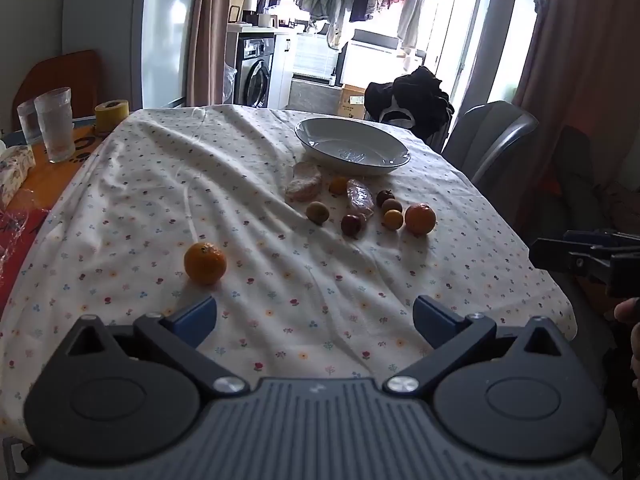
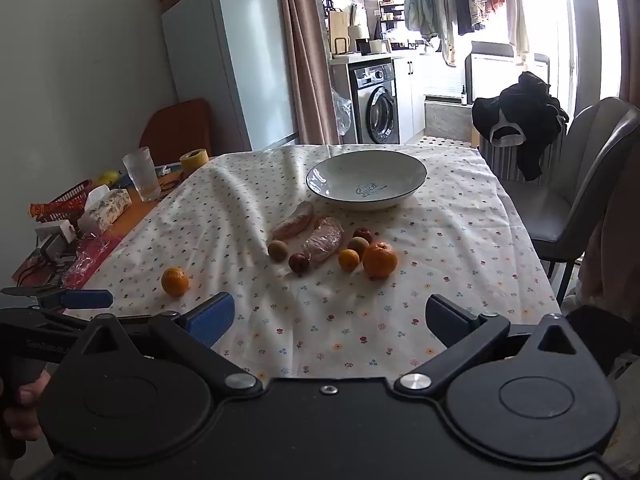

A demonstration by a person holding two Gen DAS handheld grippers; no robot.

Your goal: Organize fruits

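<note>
A white bowl (image 1: 352,146) (image 2: 366,178) stands empty at the far side of the flowered tablecloth. In front of it lie two plastic-wrapped pieces (image 1: 304,186) (image 2: 323,238), a big orange (image 1: 420,219) (image 2: 380,260), a kiwi (image 1: 318,212) (image 2: 277,249), a dark red fruit (image 1: 353,224) (image 2: 299,263) and small yellow and brown fruits. A lone orange (image 1: 205,263) (image 2: 175,281) lies nearer, to the left. My left gripper (image 1: 314,316) is open over the near cloth, just right of that orange. My right gripper (image 2: 330,316) is open and empty, short of the cluster.
Left of the cloth stand drinking glasses (image 1: 54,124) (image 2: 140,174), a yellow tape roll (image 1: 111,115), a tissue pack (image 2: 106,206) and clutter. A grey chair (image 2: 580,184) stands at the right, clothes draped on another behind the table.
</note>
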